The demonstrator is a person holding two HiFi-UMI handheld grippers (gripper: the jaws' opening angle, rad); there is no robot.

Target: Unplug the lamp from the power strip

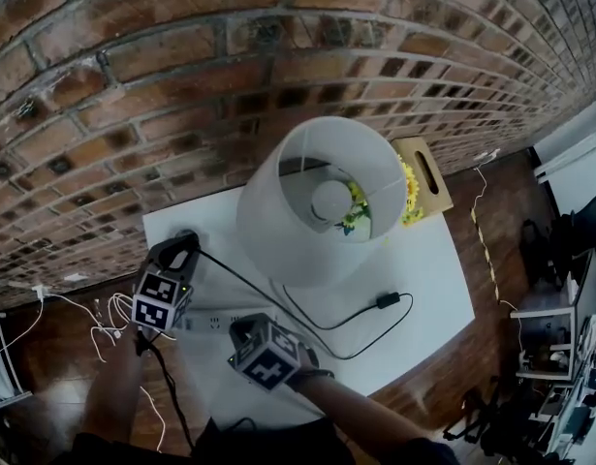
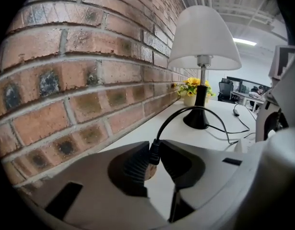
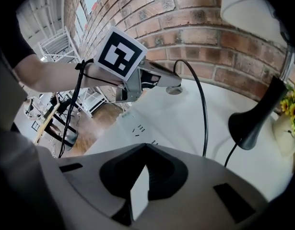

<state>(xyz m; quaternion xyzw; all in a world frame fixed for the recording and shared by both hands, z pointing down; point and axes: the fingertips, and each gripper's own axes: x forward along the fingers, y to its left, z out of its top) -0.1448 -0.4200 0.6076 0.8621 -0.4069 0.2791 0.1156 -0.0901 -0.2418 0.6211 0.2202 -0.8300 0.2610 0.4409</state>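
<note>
Most of the job looks done: L gripper (image 1: pixel 184 245) is clamped on the lamp's plug (image 2: pixel 154 153), held up off the power strip (image 3: pixel 137 128) on its brick wall (image 1: pixel 133 66) side, apparently in no socket. Cord (image 2: pixel 185 111) arcs from there to the lamp (image 2: pixel 203 37), well beyond the strip on the table (image 1: pixel 423 260). R gripper (image 3: pixel 146 147) has jaws together w/ nothing betw them, right over the strip, prob steadying it. Left to do: set plug down, let go.

White table (image 1: pixel 433 269), lamp (image 1: pixel 322 201), yellow flowers (image 1: pixel 410 194), power strip (image 1: pixel 208 324), black cord (image 1: pixel 387 300) looping across it
</note>
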